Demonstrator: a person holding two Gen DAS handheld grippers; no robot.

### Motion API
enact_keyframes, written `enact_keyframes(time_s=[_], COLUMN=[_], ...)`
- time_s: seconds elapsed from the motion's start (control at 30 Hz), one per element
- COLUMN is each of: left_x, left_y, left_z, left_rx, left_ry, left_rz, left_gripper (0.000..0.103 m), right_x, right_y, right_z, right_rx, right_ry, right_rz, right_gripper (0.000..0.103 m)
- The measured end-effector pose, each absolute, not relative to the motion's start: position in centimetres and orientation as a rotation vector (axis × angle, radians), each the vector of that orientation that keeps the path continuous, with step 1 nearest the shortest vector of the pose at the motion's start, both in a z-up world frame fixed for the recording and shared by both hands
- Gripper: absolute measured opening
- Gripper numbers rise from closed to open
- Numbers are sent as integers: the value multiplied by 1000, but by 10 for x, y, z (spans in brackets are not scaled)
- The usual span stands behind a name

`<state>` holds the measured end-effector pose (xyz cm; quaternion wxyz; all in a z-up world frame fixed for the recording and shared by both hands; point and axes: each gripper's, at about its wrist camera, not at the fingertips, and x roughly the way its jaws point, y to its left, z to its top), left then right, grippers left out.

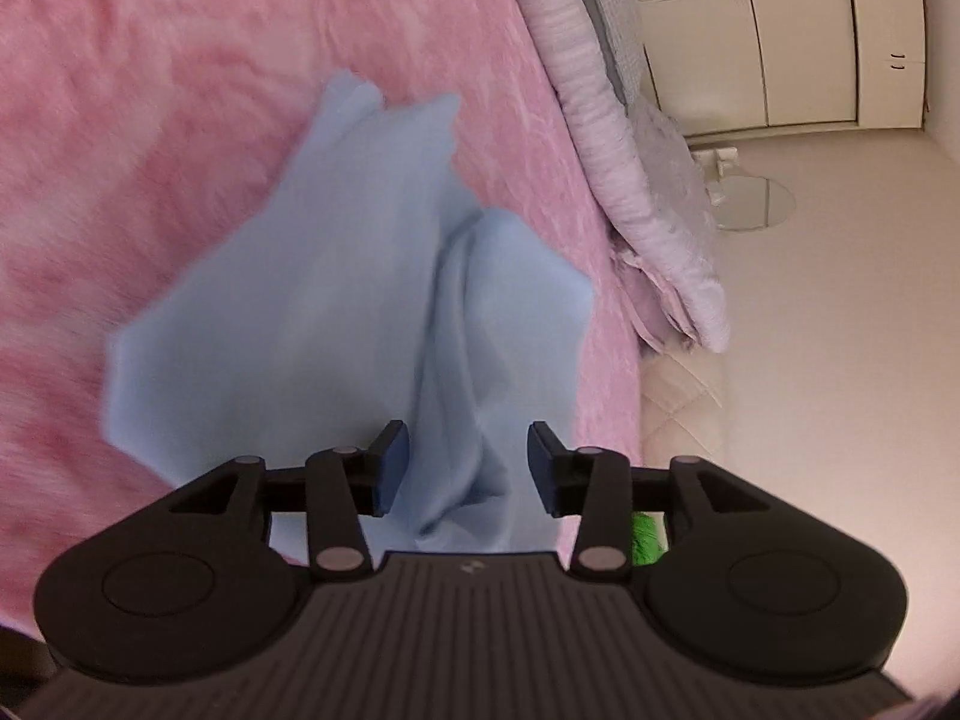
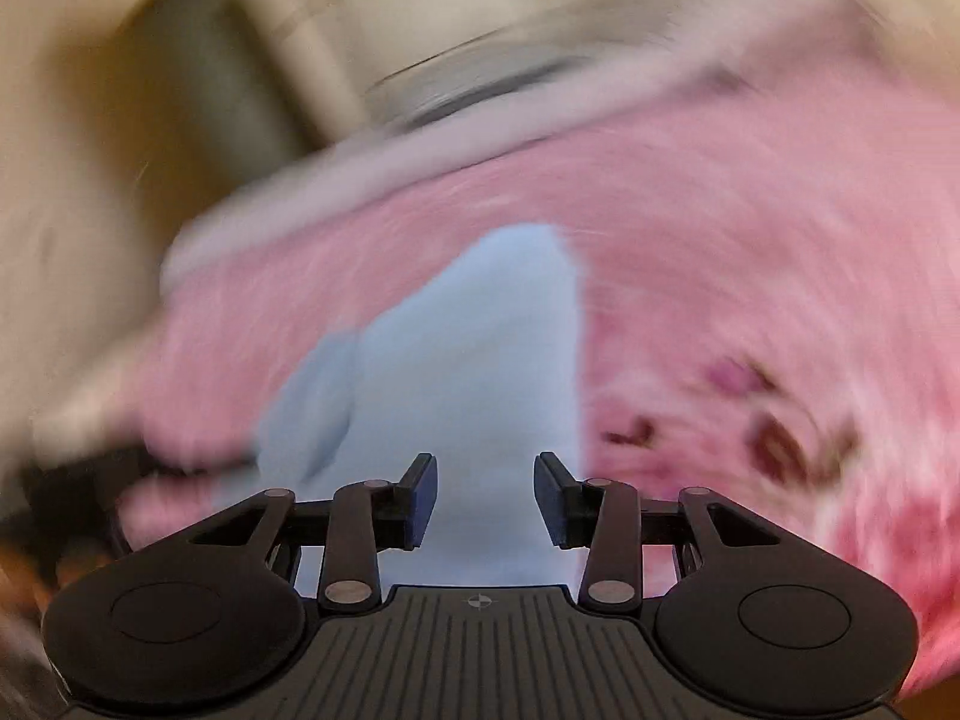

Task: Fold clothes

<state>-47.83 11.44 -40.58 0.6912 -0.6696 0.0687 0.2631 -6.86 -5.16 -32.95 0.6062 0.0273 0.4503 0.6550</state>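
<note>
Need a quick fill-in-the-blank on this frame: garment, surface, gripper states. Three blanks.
1. The garment being folded is light ____ in colour.
2. It lies on a fluffy ____ blanket.
3. The jaws of the left gripper and the right gripper both stand ____, with no pad pressing the cloth.

Missing words: blue; pink; open

- The light blue garment (image 1: 336,300) ahead of the left hand-held gripper (image 1: 462,462) is thin, smooth, matt cloth lying in soft folds.
- The pink blanket (image 1: 150,120) under it on the bed is fluffy, long-piled fabric.
- The left hand-held gripper is matt black plastic with a ribbed base, dull metal pivot pins and dark blue, rubbery-looking pads.
- The pale quilted bedding (image 1: 630,180) to its right is crinkled cloth.
- The wardrobe doors (image 1: 798,42) beyond look smooth, cream and faintly glossy.
</note>
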Motion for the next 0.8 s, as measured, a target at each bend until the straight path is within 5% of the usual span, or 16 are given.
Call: enact_keyframes(time_s=[0.3,0.6,0.63,0.7,0.8], left_x=[-437,-422,-419,-414,-417], left_y=[130,129,127,124,119], left_z=[-408,-406,-405,-399,-374], left_rx=[-1414,-1341,-1313,-1229,-1038], left_ry=[269,352,361,379,350], left_rz=[610,600,593,582,581], left_gripper=[40,37,35,12,7], right_x=[-16,-20,-22,-28,-41], right_y=[-31,-34,-32,-19,-14], right_z=[-382,-377,-378,-382,-376], right_rx=[282,174,164,134,81], right_ry=[1390,1361,1355,1340,1305], right_rz=[1186,1173,1177,1182,1218], right_gripper=[41,41,41,41,39])
